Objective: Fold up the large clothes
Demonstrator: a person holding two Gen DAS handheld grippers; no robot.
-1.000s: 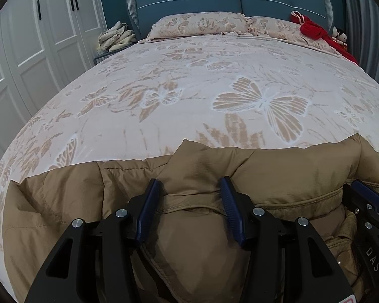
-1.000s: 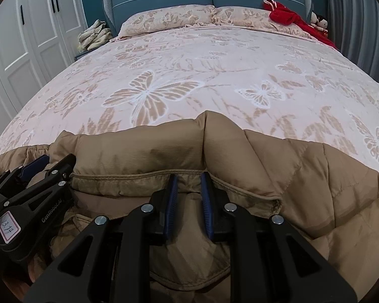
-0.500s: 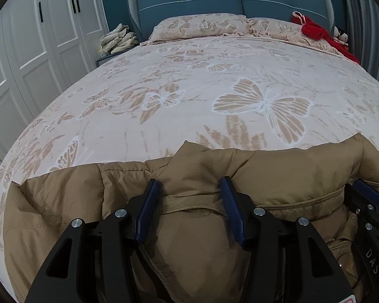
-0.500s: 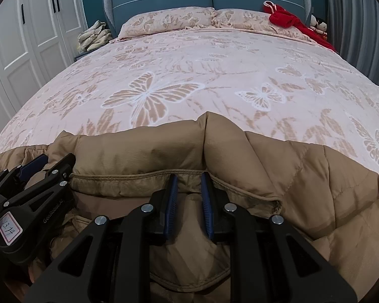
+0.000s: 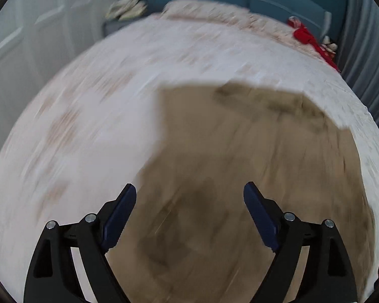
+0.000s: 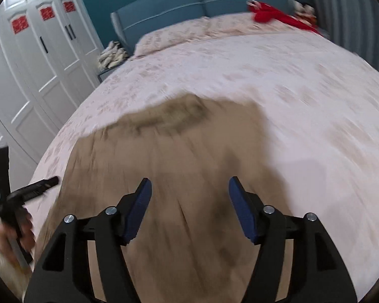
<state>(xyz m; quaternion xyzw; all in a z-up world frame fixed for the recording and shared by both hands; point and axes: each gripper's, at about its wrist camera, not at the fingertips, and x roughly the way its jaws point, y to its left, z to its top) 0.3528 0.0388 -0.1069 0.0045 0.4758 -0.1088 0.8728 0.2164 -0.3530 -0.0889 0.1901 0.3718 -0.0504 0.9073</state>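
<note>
Both tools, left tool [image 5: 189, 192] and right tool [image 6: 189, 186], gape, jaws just opened, above tan jacket [image 5: 252, 151].

Tan jacket [image 5: 252, 166]: matt, soft cloth. Bedspread [image 6: 303, 96]: matt printed cloth. Gripper fingers [image 6: 139, 209]: matt black plastic, ribbed blue pads.

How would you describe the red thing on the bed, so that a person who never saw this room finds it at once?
Start from the big bed with the pale patterned cover and the blue headboard. Look at the pillows along the headboard, at the corner nearest the grey curtain. The red cloth lies bunched there, the only bright red thing on the bed; the jacket is tan.
</note>
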